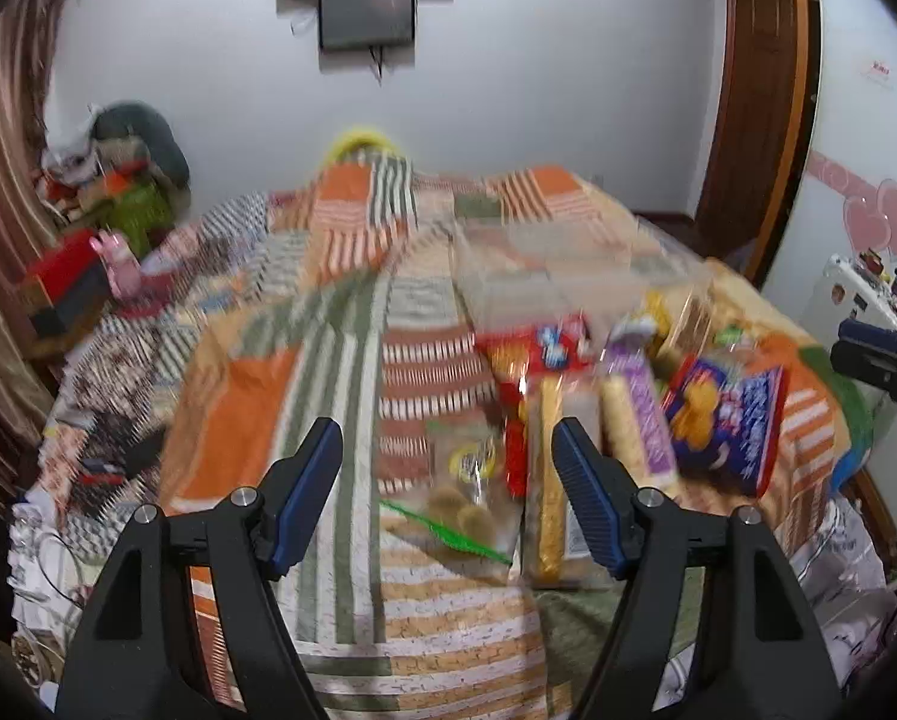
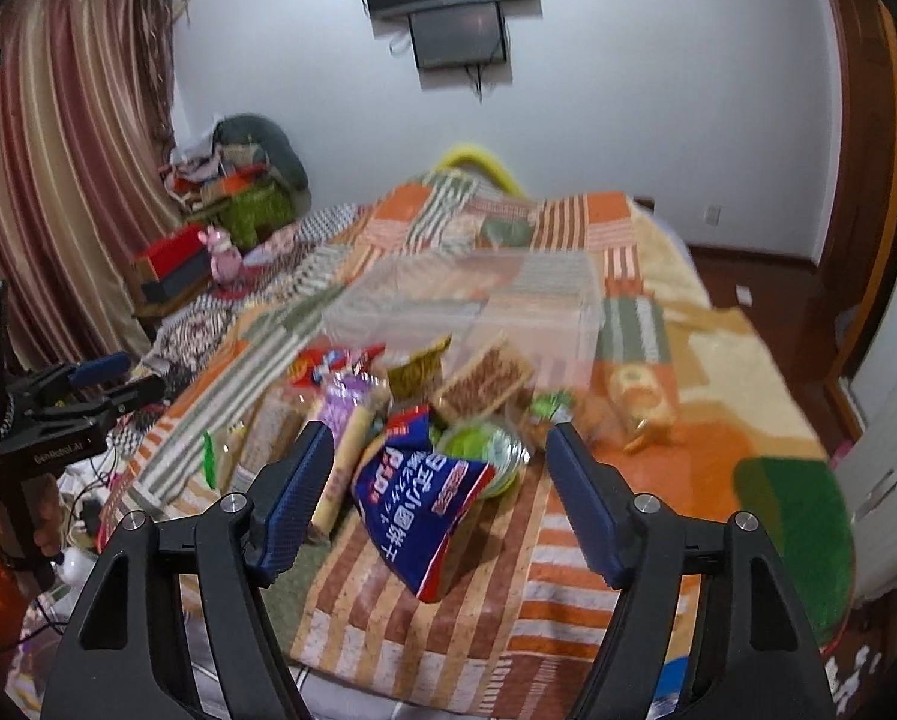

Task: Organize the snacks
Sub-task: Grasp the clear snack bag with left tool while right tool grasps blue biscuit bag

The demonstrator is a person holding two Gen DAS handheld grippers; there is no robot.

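- The left gripper [image 1: 448, 468] hangs over the patchwork bedspread [image 1: 304, 384] with its jaws apart and nothing between the pads; a clear bag of round cookies [image 1: 466, 498] lies just past the tips at 12 o'clock.
- The right gripper [image 2: 442, 468] is also parted and empty, with the blue snack bag [image 2: 424, 516] lying in the gap below it, not touched.
- The snack pile lies on the bed nearer than the clear plastic bin [image 2: 478, 306], which sits at 12 o'clock behind it.
- Risk: the packs overlap, so a closing jaw may catch the purple wafer pack [image 2: 346, 420] beside the blue bag and drag both.
- Risk: the blue bag looks slick and puffy; a shallow pinch could slip.
- Risk: the soft bedding gives under pressure, so pressing down could tilt the pile.
- Both views are blurred, so fine alignment is hard to judge.
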